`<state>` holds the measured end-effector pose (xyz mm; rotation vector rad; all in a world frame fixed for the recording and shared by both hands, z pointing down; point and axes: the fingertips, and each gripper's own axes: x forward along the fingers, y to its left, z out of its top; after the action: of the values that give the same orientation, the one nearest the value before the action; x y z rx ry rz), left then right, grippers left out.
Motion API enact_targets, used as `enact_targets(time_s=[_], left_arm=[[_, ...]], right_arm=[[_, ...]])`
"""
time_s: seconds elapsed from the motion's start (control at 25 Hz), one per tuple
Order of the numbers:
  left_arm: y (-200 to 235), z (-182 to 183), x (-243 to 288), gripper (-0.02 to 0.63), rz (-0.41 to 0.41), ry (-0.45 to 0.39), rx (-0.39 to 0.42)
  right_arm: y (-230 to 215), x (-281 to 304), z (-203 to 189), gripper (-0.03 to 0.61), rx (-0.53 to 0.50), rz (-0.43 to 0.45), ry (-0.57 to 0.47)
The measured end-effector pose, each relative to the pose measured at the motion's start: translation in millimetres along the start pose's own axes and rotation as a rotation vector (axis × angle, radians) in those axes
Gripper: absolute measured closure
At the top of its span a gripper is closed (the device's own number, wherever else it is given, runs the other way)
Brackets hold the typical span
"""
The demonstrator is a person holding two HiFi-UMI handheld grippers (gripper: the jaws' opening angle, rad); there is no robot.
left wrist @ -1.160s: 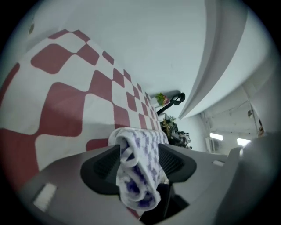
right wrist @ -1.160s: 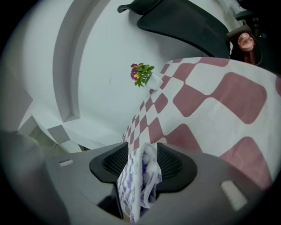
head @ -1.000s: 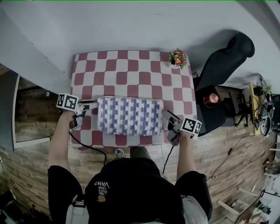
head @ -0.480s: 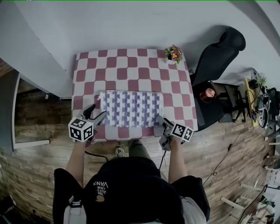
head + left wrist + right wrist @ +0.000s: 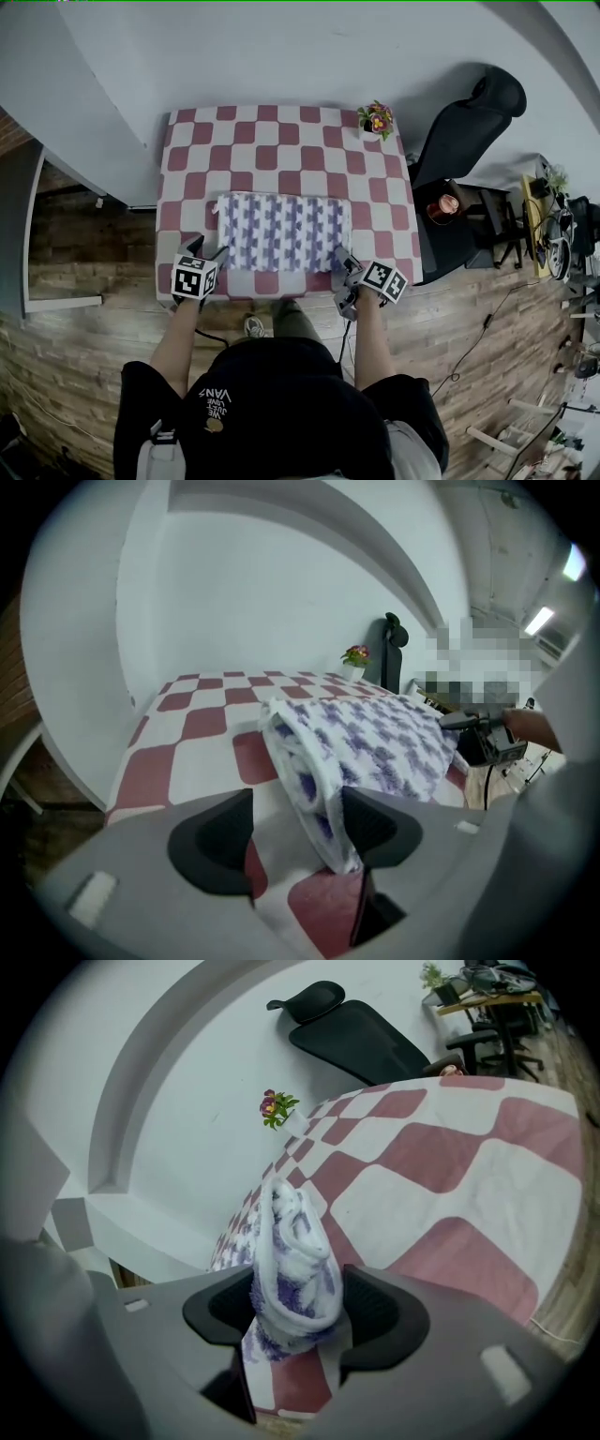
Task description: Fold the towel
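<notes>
I see the towel point(image 5: 281, 232) lying folded into a long band across the middle of the checkered table point(image 5: 281, 141), closer to the near edge. The left gripper point(image 5: 208, 253) sits at the towel's near left corner. In the left gripper view its jaws are spread. The towel edge point(image 5: 375, 742) runs between them against the right-hand pad, with a clear gap to the other pad. The right gripper point(image 5: 343, 264) sits at the near right corner. In the right gripper view its jaws are also spread wide. The thick folded corner point(image 5: 291, 1241) fills the space between the pads, not visibly squeezed. A flower pot point(image 5: 378, 120) stands at the table's far right corner.
</notes>
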<state>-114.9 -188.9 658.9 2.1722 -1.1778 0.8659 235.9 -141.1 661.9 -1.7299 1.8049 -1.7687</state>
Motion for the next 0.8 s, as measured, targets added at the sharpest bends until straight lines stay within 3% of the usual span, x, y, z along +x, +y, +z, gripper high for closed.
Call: enact_targets(time_s=[0.2,0.36,0.56,0.68,0.8], left_arm=[[-2.0,-6.1,13.5,0.341,0.009,0.02,-0.027],[-0.7,-6.2,12.8,0.341,0.018,0.006,-0.063],[1.5,-8.1,8.6,0.341,0.025,-0.019,-0.131],[1.6,-6.9,5.2,0.341,0.02,-0.026,-0.137],[3.0,-3.9,-3.4,0.339,0.003,-0.057,-0.162]], right_arm=[[-0.6,5.9,-3.8,0.338,-0.039,-0.03,0.035],[3.8,17.3,-11.2,0.454,0.012,0.007,0.044],[5.8,13.8,-7.4,0.516,0.005,0.009,-0.023],[13.5,8.3,-4.2,0.526,-0.078,-0.023,-0.062],[28.8,1.7,1.1,0.531,-0.236,-0.078,-0.09]])
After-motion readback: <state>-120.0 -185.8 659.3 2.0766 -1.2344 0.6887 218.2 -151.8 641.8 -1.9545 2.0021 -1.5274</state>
